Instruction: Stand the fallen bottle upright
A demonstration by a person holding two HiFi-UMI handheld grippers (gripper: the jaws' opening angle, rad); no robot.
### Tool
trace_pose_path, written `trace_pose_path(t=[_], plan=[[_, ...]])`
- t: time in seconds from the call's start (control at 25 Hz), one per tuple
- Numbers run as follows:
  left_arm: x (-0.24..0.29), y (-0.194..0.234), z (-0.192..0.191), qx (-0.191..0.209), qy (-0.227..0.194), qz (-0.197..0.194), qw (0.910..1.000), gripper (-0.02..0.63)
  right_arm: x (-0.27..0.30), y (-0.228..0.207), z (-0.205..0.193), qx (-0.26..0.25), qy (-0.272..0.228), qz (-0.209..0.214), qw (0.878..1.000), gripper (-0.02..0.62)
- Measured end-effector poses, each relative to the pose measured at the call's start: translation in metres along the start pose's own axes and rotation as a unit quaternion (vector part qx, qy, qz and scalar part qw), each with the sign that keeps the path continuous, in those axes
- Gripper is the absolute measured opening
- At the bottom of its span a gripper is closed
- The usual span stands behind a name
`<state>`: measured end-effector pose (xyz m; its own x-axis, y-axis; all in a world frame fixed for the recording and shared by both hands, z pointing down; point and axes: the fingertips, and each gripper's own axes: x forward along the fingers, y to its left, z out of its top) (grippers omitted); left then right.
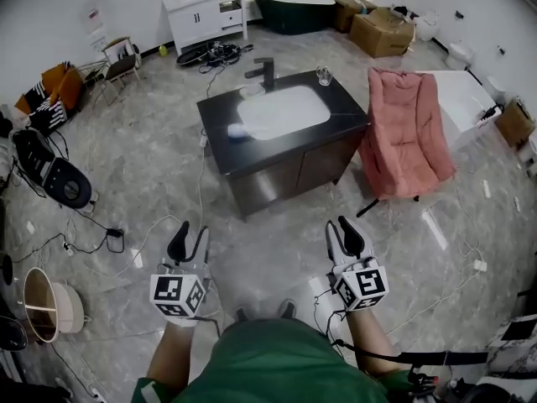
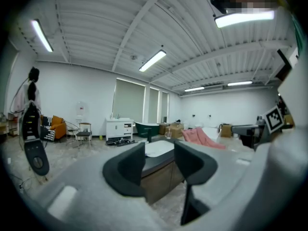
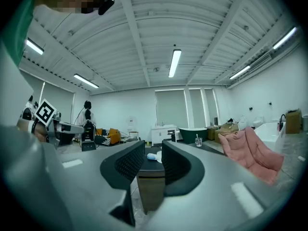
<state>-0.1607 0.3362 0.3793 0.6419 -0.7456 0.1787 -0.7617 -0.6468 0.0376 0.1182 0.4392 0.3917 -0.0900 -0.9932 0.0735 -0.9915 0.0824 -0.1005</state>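
The fallen bottle (image 1: 237, 130), small and pale, lies on its side on the black vanity counter (image 1: 336, 107), just left of the white sink (image 1: 284, 112). In the right gripper view the bottle (image 3: 151, 156) shows far off, through the gap between the jaws. My left gripper (image 1: 186, 240) hangs over the floor well short of the vanity, open wide and empty. My right gripper (image 1: 346, 233) is level with it on the right, its jaws a narrow gap apart with nothing between them. Both point toward the vanity.
A black faucet (image 1: 265, 71) and a glass (image 1: 324, 76) stand at the counter's back. A pink chair (image 1: 407, 133) is right of the vanity. Cables (image 1: 126, 242) trail over the marble floor. A dark bathtub (image 1: 294, 8), a white cabinet (image 1: 207, 15) and boxes (image 1: 382, 30) line the far wall.
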Motion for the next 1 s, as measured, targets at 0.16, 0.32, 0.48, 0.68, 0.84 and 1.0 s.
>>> trace_pose_path(t=[0.16,0.32,0.48,0.68,0.84,1.0], plan=[[0.002,-0.023,0.008,0.009,-0.006,0.013,0.9999,0.189,-0.002,-0.021,0.006,0.003,-0.011,0.019,1.000,0.094],[0.005,-0.038,0.005,0.012,-0.002,0.027,0.9996,0.189,0.004,-0.037,0.005,0.007,-0.014,0.036,0.999,0.094],[0.012,-0.035,0.002,0.009,0.010,0.039,0.9992,0.187,0.014,-0.047,0.009,0.010,-0.012,0.043,0.999,0.094],[0.040,-0.022,-0.003,0.004,0.018,0.035,0.9992,0.184,0.039,-0.059,0.001,0.022,-0.002,0.038,0.999,0.092],[0.078,0.000,-0.004,-0.005,0.018,0.018,0.9997,0.184,0.071,-0.063,0.001,0.015,0.011,0.028,0.999,0.092],[0.123,0.037,0.002,-0.011,0.014,-0.004,0.9998,0.184,0.116,-0.064,0.011,-0.004,0.017,0.008,1.000,0.092]])
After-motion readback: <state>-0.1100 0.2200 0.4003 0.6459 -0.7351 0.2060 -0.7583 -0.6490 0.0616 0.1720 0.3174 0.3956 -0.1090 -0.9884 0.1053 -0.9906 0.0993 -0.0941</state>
